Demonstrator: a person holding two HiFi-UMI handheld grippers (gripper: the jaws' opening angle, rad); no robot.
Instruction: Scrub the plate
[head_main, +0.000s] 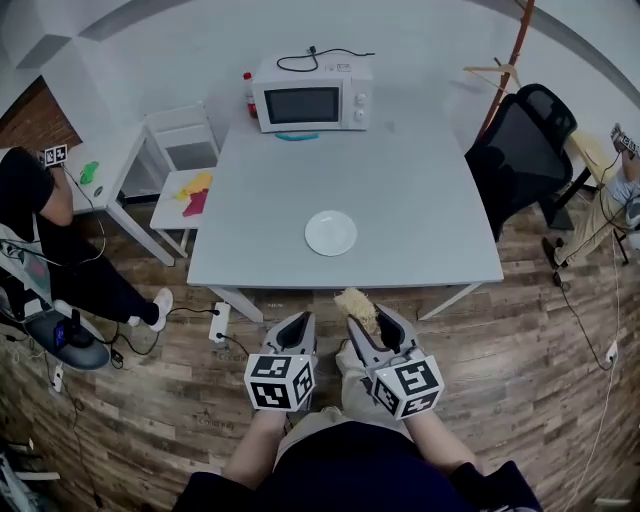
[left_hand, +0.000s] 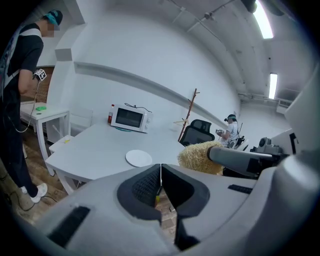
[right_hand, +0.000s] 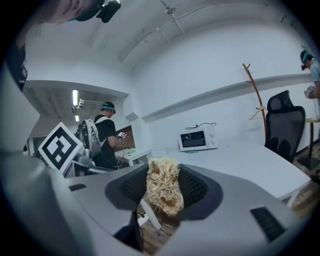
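Straw-coloured and shaggy, the scrubber (right_hand: 162, 190) sits pinched between the jaws of the right gripper (head_main: 372, 322), its tuft poking out past the tips. The left gripper (left_hand: 160, 171) has its jaws pressed together with nothing between them. Both grippers are held side by side close to the person's body, over the wood floor (head_main: 520, 380) just short of the near edge of the grey table (head_main: 420, 200) — neither reaches over the tabletop. The white plate (head_main: 331, 232) lies flat on that table, closer to the near edge than the far one, roughly ahead of the two grippers and apart from both. At the far edge stands a white microwave (head_main: 312, 95) with a cable lying on its top. A black office chair (head_main: 520, 150) stands at the table's right side. Off to the left are a small white side table (head_main: 105, 165) and a white chair (head_main: 185, 185) carrying yellow and pink items, with a person in black (head_main: 25, 190) beside them.
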